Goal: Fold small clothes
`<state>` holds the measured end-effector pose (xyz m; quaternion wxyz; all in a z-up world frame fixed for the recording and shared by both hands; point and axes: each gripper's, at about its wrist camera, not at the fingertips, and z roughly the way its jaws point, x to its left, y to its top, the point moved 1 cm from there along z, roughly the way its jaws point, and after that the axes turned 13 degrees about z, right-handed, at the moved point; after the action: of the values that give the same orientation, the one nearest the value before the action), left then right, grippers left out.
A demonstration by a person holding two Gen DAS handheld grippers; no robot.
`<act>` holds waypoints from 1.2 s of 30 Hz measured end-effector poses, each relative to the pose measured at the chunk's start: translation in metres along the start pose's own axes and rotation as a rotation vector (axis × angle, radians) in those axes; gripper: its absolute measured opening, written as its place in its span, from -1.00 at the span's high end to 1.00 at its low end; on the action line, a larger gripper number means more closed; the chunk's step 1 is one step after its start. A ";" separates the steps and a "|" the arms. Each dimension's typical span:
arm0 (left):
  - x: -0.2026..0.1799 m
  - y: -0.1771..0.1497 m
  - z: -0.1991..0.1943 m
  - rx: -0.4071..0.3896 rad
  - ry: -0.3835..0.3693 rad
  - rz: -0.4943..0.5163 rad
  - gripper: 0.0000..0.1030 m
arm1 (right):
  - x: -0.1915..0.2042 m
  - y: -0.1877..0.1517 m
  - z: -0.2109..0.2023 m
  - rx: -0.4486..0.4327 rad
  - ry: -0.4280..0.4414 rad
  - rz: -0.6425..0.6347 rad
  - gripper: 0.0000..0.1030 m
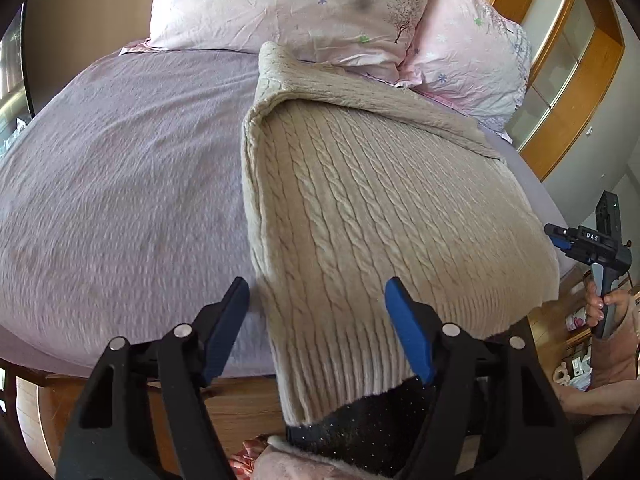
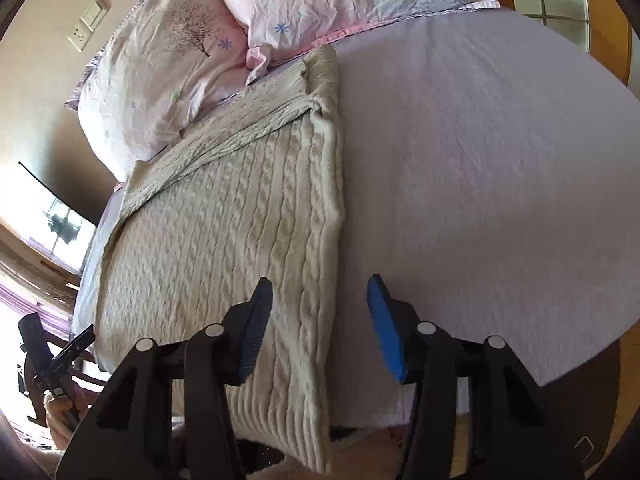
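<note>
A beige cable-knit sweater [image 1: 360,208] lies on the lilac bed sheet [image 1: 120,184], its ribbed hem hanging over the near edge and a sleeve folded across the top. My left gripper [image 1: 316,324] is open and empty, just above the hem's left edge. In the right wrist view the sweater [image 2: 240,240] lies left of centre, and my right gripper [image 2: 320,320] is open and empty over its right edge near the hem. The right gripper also shows at the far right of the left wrist view [image 1: 560,236].
Two pink patterned pillows [image 1: 296,8] lie at the head of the bed beyond the sweater. A wooden cabinet with glass doors [image 1: 568,64] stands at the right. The bed's wooden frame [image 1: 240,404] runs below the near edge. Lilac sheet [image 2: 480,160] spreads right of the sweater.
</note>
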<state>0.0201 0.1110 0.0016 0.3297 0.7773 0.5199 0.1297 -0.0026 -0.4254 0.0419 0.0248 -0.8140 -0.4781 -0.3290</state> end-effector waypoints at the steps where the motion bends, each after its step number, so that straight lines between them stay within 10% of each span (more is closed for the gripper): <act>1: -0.003 -0.005 -0.003 -0.006 -0.007 -0.005 -0.10 | 0.000 -0.008 -0.001 0.005 0.028 -0.005 0.29; 7: -0.006 -0.021 -0.007 -0.017 -0.076 -0.089 0.78 | 0.005 -0.036 -0.001 0.041 0.110 -0.040 0.84; 14: 0.021 0.018 -0.025 -0.164 -0.170 -0.179 0.83 | 0.031 0.023 -0.033 -0.130 0.381 0.059 0.86; 21: 0.085 0.163 0.020 -0.282 -0.141 -0.263 0.83 | 0.073 0.151 -0.010 -0.257 0.470 0.243 0.86; 27: 0.120 0.259 0.135 -0.144 -0.020 -0.298 0.84 | 0.052 0.222 0.099 -0.200 0.309 0.442 0.86; 36: 0.142 0.292 0.191 -0.014 0.054 -0.333 0.75 | 0.015 0.259 0.146 -0.068 0.378 0.739 0.53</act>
<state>0.3951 0.0951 0.0275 0.3381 0.6742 0.6493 0.0979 0.2824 -0.5021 0.0076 0.2017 -0.8565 -0.1299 -0.4570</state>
